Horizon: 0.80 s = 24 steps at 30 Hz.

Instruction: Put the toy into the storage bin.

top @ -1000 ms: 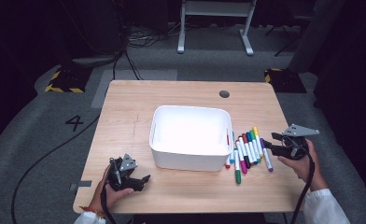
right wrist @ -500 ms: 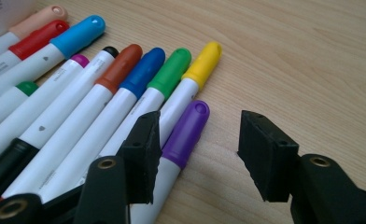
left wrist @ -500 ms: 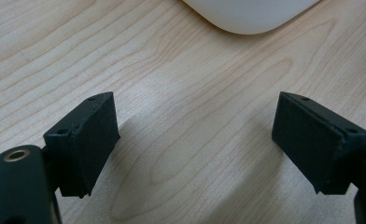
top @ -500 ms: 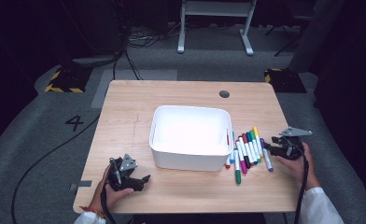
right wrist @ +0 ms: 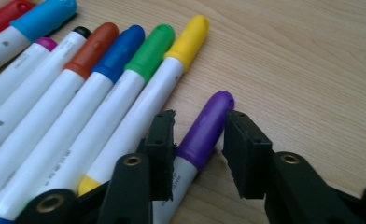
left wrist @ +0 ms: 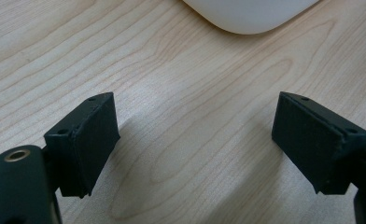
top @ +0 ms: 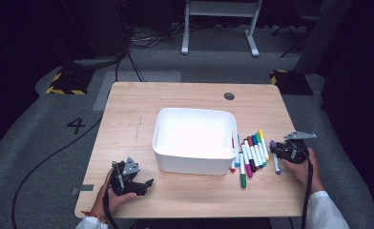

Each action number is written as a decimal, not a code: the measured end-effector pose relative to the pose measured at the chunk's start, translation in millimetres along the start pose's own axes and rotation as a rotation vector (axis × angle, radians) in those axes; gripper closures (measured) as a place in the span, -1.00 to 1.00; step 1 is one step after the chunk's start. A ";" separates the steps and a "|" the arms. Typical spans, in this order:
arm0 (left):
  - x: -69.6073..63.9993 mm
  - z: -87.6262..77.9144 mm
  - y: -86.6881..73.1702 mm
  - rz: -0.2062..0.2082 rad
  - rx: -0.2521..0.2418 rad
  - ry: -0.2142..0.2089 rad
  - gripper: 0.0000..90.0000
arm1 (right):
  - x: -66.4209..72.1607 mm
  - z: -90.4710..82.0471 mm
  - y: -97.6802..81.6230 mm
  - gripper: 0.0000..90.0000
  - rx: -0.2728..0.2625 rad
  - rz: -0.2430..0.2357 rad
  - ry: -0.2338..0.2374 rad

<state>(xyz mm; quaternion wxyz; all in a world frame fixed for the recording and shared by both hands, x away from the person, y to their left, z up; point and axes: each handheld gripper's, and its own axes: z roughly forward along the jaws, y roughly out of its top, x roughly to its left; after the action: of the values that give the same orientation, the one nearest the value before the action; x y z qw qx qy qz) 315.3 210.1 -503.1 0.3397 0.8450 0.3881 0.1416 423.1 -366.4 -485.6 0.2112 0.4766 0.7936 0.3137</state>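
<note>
At the near left of the table (top: 128,105), the left gripper (top: 136,183) rests in the person's hand, its jaws spread wide over bare wood; its own view adds the white bin's (left wrist: 249,14) rounded corner just beyond. At the near right, the right gripper (top: 276,151) has just been closing its jaws around the purple marker (right wrist: 204,128). The right gripper view shows the left pad against the cap and a sliver of gap at the right pad, so no grip yet. The high view places this marker apart, right of the marker row (top: 252,152) beside the bin.
</note>
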 end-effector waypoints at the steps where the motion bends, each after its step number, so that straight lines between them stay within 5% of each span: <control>1: 0.0 0.0 0.0 0.000 0.000 0.000 -0.67 | -1.4 0.6 -0.8 0.51 -0.002 0.006 -0.003; 11: 0.3 -0.1 0.1 0.002 0.003 0.000 -0.67 | -3.8 3.7 -4.7 0.66 -0.014 0.024 -0.002; 17: 0.3 -0.1 0.0 0.000 0.002 0.001 -0.67 | -8.1 -11.5 -1.8 0.66 -0.112 0.059 0.018; 24: 0.4 0.0 0.1 0.002 0.003 -0.005 -0.67 | -3.9 -35.4 8.5 0.66 -0.213 0.033 0.054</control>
<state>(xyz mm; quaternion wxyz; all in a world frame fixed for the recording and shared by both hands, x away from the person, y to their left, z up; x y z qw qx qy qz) 315.6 210.3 -503.0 0.3393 0.8460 0.3869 0.1394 407.7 -377.4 -454.2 0.2340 0.4556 0.7533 0.4126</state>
